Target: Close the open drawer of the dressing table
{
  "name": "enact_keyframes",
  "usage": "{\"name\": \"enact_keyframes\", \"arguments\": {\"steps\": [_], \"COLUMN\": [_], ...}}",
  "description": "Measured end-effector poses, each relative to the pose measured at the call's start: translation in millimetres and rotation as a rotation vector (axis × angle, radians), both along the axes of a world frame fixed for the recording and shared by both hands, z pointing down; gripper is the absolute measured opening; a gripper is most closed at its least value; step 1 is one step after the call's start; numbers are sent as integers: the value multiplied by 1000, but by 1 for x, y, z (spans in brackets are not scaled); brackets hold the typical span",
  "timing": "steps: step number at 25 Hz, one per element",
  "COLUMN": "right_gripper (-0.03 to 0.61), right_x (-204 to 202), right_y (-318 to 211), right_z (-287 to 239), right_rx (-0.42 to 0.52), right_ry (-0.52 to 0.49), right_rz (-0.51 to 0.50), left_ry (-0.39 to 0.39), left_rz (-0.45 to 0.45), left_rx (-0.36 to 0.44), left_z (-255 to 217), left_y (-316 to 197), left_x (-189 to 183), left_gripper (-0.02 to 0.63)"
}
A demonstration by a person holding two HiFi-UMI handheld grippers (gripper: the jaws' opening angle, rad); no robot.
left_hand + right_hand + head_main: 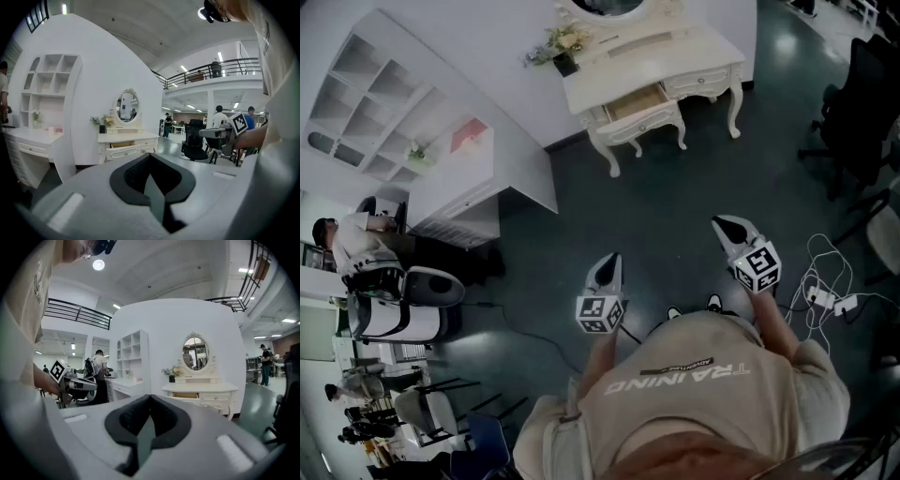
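Note:
The cream dressing table (675,52) stands against the white wall at the top of the head view, its left drawer (639,105) pulled out. Both grippers hover over the dark floor close to my body, well short of the table. My left gripper (607,262) and right gripper (722,225) both point toward it, jaws closed to a tip with nothing held. In the left gripper view the table (126,139) with its open drawer (123,149) lies far beyond the shut left gripper (150,157). The right gripper view shows the drawer (185,395) past the shut right gripper (150,397).
A white desk with a shelf unit (441,150) juts out left of the table. A black office chair (862,103) stands at the right. Cables and a power strip (830,302) lie on the floor at right. A person (356,246) sits at far left.

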State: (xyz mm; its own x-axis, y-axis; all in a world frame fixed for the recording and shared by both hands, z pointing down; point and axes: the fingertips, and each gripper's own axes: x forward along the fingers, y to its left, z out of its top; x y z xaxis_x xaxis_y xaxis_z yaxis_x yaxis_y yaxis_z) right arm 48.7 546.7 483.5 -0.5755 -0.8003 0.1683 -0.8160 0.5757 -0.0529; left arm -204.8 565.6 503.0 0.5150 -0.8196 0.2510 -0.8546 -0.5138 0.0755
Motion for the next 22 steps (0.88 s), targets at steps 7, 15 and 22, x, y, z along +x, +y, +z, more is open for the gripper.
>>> {"name": "enact_keyframes", "arguments": {"steps": [7, 15, 22], "right_gripper": [5, 5, 5], "right_x": [-26, -49, -42], "right_y": [-10, -17, -29], "right_z": [-5, 0, 25], "right_rx": [12, 10, -52], "right_ry": [20, 29, 32], "right_rz": [-9, 14, 29], "left_ry": [30, 35, 56], "left_rz": [42, 121, 129], "left_rx": [40, 32, -32], "left_z": [-17, -2, 25], "left_y": [-31, -45, -68], "left_x": [-4, -5, 2], "left_gripper": [6, 6, 6]}}
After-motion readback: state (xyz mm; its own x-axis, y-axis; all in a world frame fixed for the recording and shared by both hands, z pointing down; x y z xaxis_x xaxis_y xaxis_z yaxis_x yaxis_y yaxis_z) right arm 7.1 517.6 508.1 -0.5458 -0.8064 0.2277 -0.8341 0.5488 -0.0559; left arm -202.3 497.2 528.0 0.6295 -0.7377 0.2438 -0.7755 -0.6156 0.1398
